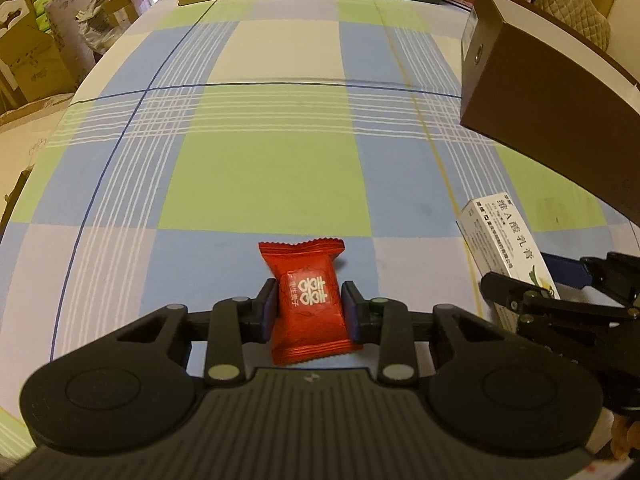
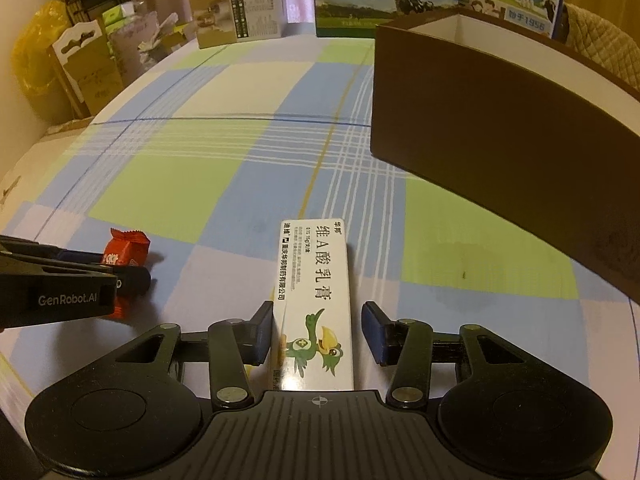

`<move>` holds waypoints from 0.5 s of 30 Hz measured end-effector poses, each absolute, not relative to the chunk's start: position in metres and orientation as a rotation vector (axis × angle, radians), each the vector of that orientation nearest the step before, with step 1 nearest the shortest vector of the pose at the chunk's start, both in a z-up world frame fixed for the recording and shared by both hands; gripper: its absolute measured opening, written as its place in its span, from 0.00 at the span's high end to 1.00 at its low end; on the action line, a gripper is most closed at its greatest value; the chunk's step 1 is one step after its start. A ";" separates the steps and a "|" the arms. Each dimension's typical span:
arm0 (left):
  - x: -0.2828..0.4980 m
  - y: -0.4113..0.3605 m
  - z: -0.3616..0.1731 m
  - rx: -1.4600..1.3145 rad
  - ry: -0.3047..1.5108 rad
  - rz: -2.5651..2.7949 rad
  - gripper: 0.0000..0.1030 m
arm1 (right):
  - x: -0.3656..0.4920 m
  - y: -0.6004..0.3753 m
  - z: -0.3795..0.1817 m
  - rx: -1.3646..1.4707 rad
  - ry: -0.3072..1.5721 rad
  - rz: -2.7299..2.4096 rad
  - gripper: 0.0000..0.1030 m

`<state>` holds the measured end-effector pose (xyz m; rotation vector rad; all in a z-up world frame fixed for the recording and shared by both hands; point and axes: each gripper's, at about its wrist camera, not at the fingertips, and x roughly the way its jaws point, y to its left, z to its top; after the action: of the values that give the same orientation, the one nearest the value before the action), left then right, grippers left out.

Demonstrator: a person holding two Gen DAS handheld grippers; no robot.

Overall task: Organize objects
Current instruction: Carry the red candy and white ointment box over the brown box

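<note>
Here, left tongs [image 1: 308, 312] clench the red candy [image 1: 306, 300]; right tongs [image 2: 318, 336] — released — straddle the ointment box [image 2: 316, 300].

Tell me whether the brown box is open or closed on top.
Open. In the right wrist view the brown box has no lid, and its pale inner walls show above the rim. Whether anything lies inside cannot be told.
</note>
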<state>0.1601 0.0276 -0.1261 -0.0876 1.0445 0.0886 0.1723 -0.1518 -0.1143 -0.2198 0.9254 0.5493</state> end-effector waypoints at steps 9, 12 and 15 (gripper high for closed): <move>0.158 0.025 -0.125 -0.069 1.051 0.076 0.75 | 0.168 -0.154 -0.114 -0.255 0.924 0.570 0.66; 0.155 0.022 -0.125 -0.064 1.056 0.067 0.76 | 0.168 -0.158 -0.113 -0.240 0.938 0.573 0.66; 0.152 0.019 -0.123 -0.051 1.059 0.055 0.76 | 0.167 -0.164 -0.110 -0.214 0.955 0.573 0.66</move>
<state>0.1521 0.0185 -0.1231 -0.0509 1.0588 0.0548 0.1671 -0.1638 -0.1104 -0.2137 0.9554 0.5725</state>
